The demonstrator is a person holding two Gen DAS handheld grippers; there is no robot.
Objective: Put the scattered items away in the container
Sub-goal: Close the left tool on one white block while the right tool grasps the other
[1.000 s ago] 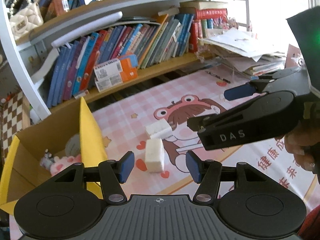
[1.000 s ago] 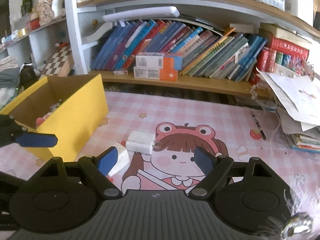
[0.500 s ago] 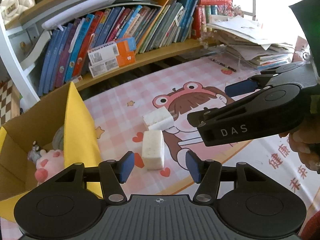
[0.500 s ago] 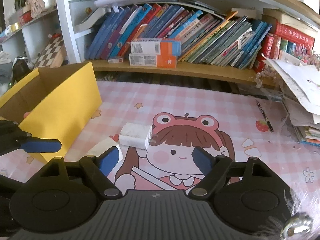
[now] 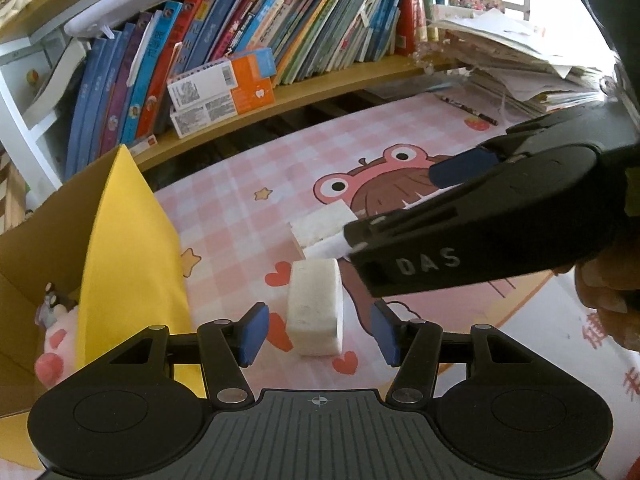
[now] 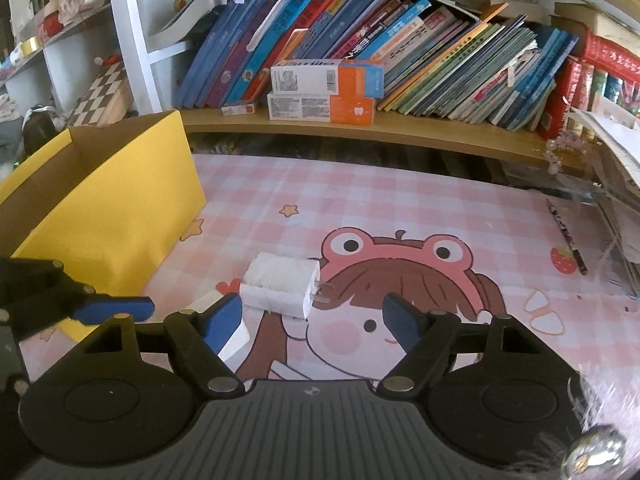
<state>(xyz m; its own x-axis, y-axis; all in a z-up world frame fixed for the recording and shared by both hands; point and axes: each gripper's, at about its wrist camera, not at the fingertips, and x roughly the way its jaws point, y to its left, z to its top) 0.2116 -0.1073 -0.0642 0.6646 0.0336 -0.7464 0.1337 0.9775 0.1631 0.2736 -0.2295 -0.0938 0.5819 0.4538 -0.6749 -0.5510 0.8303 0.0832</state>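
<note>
A white rectangular block [image 5: 316, 308] lies on the pink mat between the pads of my left gripper [image 5: 318, 334], which stands open without touching it. Just beyond it lies a white charger plug [image 6: 280, 286] with metal prongs. My right gripper [image 6: 312, 322] hovers right behind the plug, its jaws closing with nothing pressed between them. In the left wrist view the right gripper [image 5: 408, 204] reaches in from the right over the plug [image 5: 322, 226]. The yellow cardboard box [image 5: 128, 260] stands open at the left with a pink plush toy [image 5: 52, 348] inside.
A low wooden shelf [image 6: 400, 130] packed with books and orange-white cartons [image 6: 324, 92] runs along the back. Loose papers [image 5: 512, 60] pile up at the right, with a pencil [image 6: 568, 240] on the mat. A chessboard [image 6: 100, 96] leans far left.
Both grippers have come down and forward toward the white items. The block now sits between the left pads. The right jaws have narrowed.
</note>
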